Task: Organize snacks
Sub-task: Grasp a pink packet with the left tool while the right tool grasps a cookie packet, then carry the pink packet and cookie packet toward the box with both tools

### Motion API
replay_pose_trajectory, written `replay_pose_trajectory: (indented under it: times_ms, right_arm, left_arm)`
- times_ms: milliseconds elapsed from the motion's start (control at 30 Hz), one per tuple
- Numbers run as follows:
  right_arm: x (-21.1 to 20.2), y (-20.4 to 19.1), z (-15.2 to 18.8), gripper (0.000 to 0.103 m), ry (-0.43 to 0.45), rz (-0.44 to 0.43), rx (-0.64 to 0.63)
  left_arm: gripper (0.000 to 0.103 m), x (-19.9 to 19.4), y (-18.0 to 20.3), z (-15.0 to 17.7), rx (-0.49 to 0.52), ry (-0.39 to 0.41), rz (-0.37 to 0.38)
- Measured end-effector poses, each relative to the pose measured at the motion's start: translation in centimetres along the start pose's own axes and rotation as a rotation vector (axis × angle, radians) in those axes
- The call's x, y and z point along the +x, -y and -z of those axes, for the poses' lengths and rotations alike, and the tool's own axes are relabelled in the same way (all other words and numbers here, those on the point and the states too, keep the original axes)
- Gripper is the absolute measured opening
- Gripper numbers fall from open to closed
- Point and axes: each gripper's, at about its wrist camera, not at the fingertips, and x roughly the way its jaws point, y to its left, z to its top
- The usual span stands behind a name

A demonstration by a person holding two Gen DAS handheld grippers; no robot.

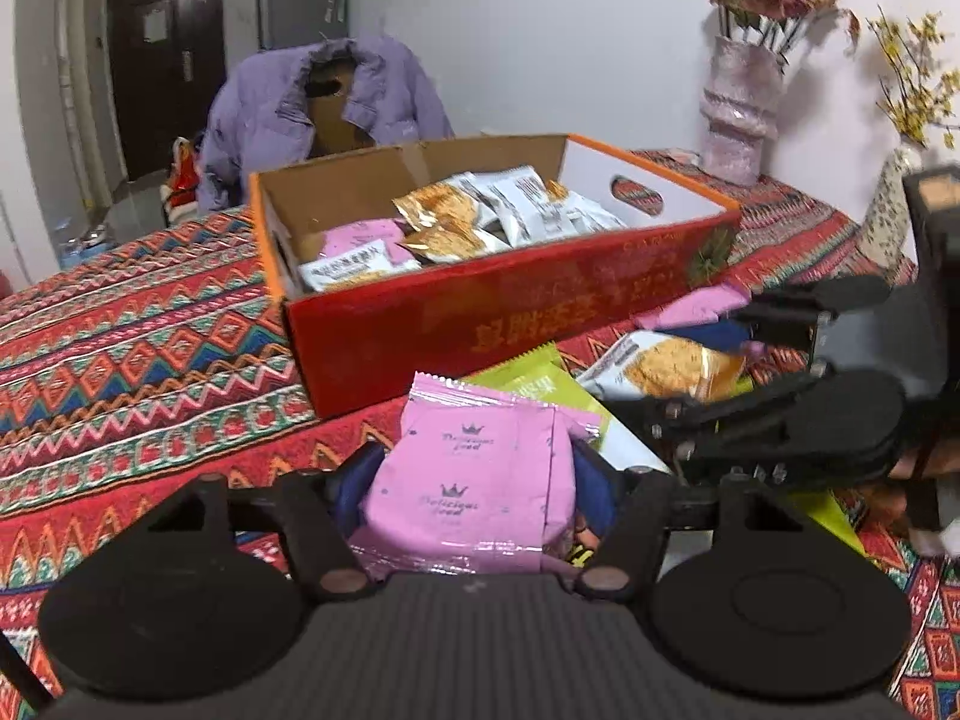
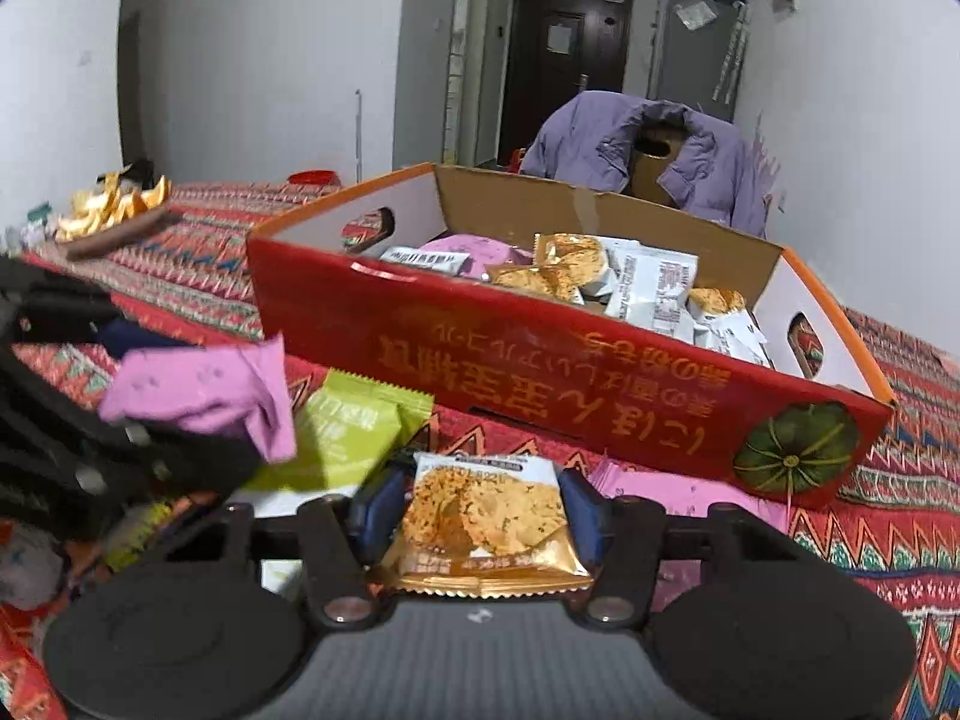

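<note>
A: How far along are we?

B: Several packets already lie in the red cardboard box [image 1: 480, 324]. Our left tool [image 1: 474, 480] pinches a pink snack packet [image 1: 474, 474]; our right tool [image 2: 480, 516] pinches a cracker packet [image 2: 483, 516].

A: And what's left?

B: Both go in the box, then the green packet [image 2: 348, 432] on the desk [image 1: 120, 324].

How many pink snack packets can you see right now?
3 pink packets. One is in the left gripper, one lies inside the red box, one lies on the table before the box, past the right gripper. Others may be buried in the box.
</note>
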Motion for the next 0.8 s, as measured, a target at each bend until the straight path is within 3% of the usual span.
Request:
replay_pose_trajectory:
  times_ms: [133,300,600,800]
  right_arm:
    - [-0.6,0.0,0.0,0.049,0.015,-0.014,0.013]
    - [-4.1,0.4,0.0,0.048,0.067,-0.037,0.057]
    - [-14.5,1.2,2.8,0.048,0.173,-0.023,0.087]
    - [-20.8,1.7,6.4,0.048,0.207,-0.013,0.101]
  left_arm:
    - [0.067,-2.3,0.1,-0.5,-0.025,0.04,-0.037]
    - [0.067,-6.1,0.9,-0.4,-0.061,0.114,-0.1]
    - [0.067,-13.2,5.1,2.1,-0.209,0.184,-0.211]
    - [0.067,-16.6,9.5,5.1,-0.309,0.22,-0.222]
